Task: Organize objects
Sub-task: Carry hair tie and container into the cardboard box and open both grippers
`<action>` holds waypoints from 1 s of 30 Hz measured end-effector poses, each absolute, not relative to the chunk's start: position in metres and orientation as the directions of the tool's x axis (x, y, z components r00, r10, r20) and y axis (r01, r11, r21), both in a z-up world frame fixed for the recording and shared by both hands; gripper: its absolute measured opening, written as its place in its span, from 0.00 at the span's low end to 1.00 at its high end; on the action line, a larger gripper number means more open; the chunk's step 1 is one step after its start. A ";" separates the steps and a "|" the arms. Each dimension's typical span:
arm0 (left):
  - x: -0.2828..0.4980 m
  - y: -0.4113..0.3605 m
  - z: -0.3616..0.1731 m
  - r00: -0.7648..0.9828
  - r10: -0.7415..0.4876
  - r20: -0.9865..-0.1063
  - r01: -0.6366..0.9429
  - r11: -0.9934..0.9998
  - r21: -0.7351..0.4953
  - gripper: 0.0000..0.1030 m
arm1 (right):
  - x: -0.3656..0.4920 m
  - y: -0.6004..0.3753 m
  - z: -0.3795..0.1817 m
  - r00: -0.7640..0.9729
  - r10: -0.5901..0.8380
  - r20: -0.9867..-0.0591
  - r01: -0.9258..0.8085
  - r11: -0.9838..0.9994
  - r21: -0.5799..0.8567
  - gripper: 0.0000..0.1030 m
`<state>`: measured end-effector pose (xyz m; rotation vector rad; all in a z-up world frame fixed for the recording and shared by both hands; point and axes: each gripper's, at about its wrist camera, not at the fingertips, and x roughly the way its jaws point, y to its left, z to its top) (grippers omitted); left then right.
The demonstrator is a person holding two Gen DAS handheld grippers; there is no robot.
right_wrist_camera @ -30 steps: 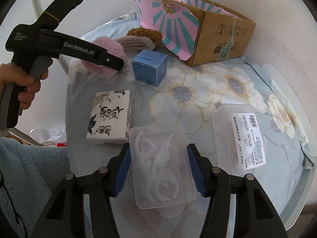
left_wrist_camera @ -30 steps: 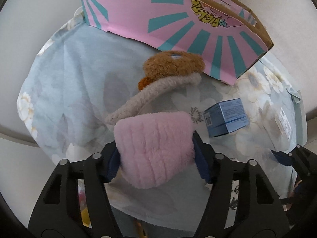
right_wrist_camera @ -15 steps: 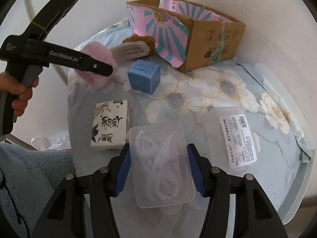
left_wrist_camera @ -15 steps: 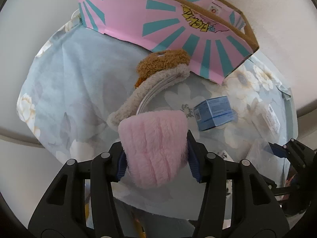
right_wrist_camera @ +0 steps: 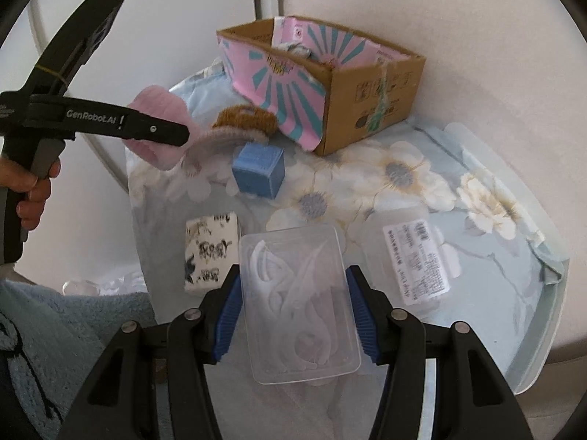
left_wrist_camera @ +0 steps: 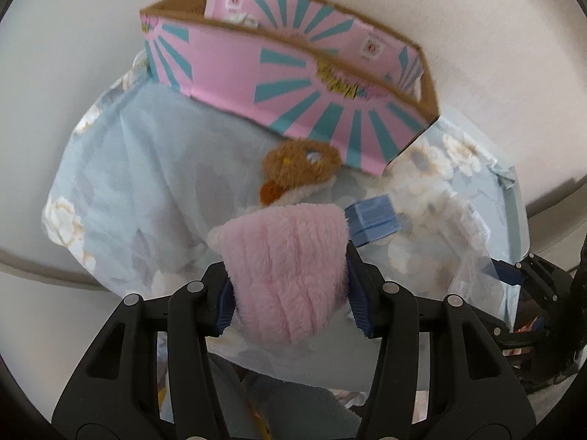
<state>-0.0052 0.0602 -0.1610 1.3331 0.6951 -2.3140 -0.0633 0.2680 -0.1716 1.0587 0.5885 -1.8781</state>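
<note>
Left wrist view: left gripper (left_wrist_camera: 290, 293) clamped on the pink fluffy pad (left_wrist_camera: 288, 271), blue fingers pressing both its sides, pad lifted above the floral cloth (left_wrist_camera: 121, 183). Landmark is the cardboard box (left_wrist_camera: 256, 84), pink with teal rays inside and on its folded-down flap. Brown fuzzy piece (left_wrist_camera: 297, 163) lies just in front of the box flap; blue cube box (left_wrist_camera: 374, 218) sits in front of the box and to the right. Right gripper (left_wrist_camera: 532, 275) shows only at the far right edge, and its grasp cannot be read here. Tissue pack not seen in this view

Right wrist view: right gripper (right_wrist_camera: 293, 311) gripping a clear plastic case (right_wrist_camera: 301, 304) of white floss picks, held near the table edge well in front of the box (right_wrist_camera: 370, 110). This view alone shows the tissue pack (right_wrist_camera: 211, 253) with black print, well in front of the box and left, and a clear lid with label (right_wrist_camera: 411, 256), well in front of the box and right. Left gripper seen from the side with the person's hand (right_wrist_camera: 29, 190) on its handle, pink pad in it to the left of the box. Something lies inside the box, too blurred to name

Surface: rounded table under pale blue flowered cloth, white walls behind

Count: 1 cardboard box, 1 blue cube, 1 tissue pack, 1 case, 1 lid, 1 pink pad, 1 brown piece, 2 grippers
</note>
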 end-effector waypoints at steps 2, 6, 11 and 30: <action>-0.006 0.059 -0.151 -0.495 -0.084 -0.865 0.535 -0.814 -0.227 0.46 | -0.064 0.267 -0.162 -0.265 -0.460 -0.847 0.856 -0.517 0.013 0.50; -0.007 0.053 -0.127 -0.531 -0.096 -0.842 0.504 -0.835 -0.223 0.46 | -0.066 0.265 -0.140 -0.294 -0.459 -0.838 0.830 -0.558 0.015 0.50; -0.016 0.045 -0.104 -0.560 -0.101 -0.823 0.455 -0.867 -0.203 0.46 | -0.078 0.260 -0.115 -0.315 -0.461 -0.830 0.784 -0.619 0.046 0.50; -0.079 -0.042 -0.032 -0.645 -0.082 -0.760 0.320 -0.932 -0.170 0.46 | -0.143 0.181 -0.022 -0.474 -0.440 -0.763 0.634 -0.772 0.052 0.50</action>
